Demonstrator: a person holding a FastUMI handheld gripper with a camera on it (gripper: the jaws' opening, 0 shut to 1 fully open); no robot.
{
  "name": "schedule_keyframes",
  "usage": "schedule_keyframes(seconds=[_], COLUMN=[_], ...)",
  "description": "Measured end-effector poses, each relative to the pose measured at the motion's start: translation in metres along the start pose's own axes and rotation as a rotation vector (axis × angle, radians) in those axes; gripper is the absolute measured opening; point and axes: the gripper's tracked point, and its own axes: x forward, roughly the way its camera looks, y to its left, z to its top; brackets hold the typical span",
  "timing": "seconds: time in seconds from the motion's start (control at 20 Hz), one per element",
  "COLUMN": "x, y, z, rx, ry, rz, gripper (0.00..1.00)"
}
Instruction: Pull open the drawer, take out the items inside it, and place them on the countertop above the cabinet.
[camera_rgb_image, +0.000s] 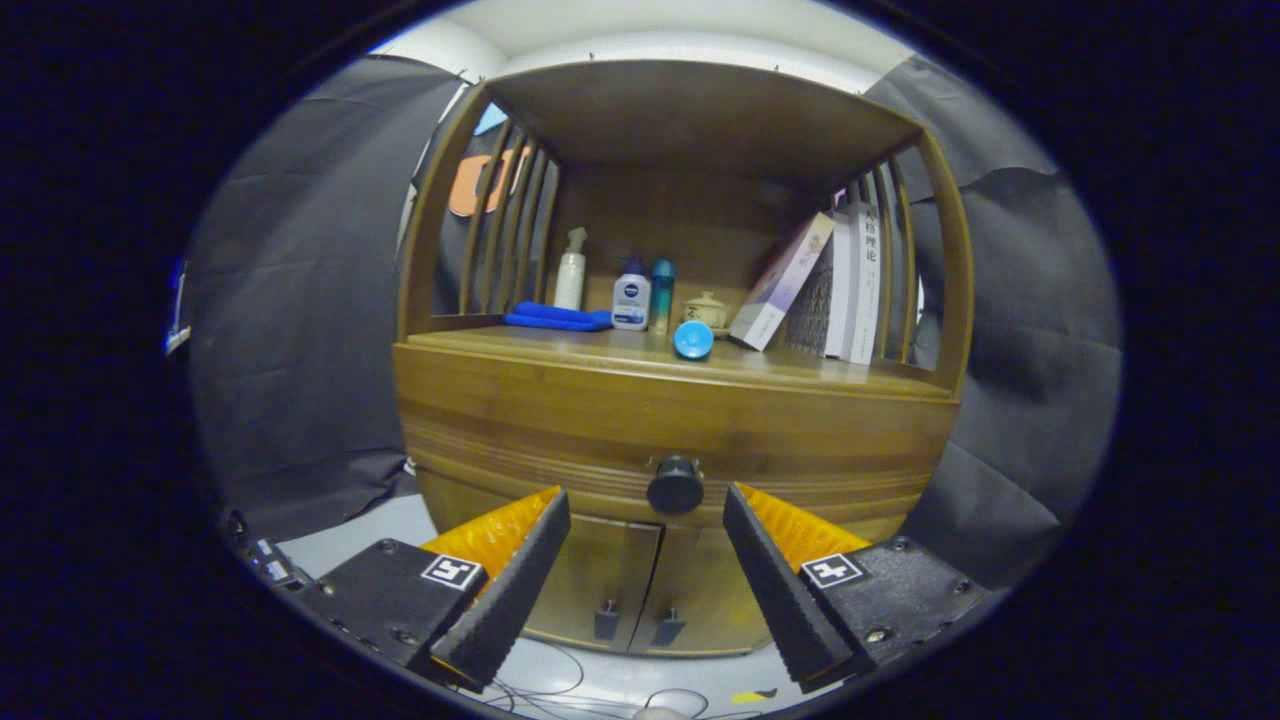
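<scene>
Gripper view: drawer shut, knob centred ahead of spread fingers.
The gripper stands wide, gripping nothing; the drawer front sits closed at frame centre, its knob just beyond, between the fingertips. The countertop above carries a blue round object, bottles and books.

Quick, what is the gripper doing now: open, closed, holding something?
Gripper: open, holding nothing; the drawer knob sits between its fingers, untouched.

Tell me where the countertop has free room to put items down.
The front strip of the countertop is bare from the cloth to the blue ball, and right of the ball before the books. The back, with bottles, is crowded. The gripper is open.
</scene>
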Motion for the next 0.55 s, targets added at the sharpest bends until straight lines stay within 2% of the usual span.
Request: schedule_keyframes(seconds=[0.4, 0.55], x=[-0.12, -0.154], y=[-0.041, -0.04], z=[0.061, 0.09], rx=[0.039, 0.044], ry=[-0.148, -0.23], rz=[-0.125, -0.116], gripper=[1.0, 1.0])
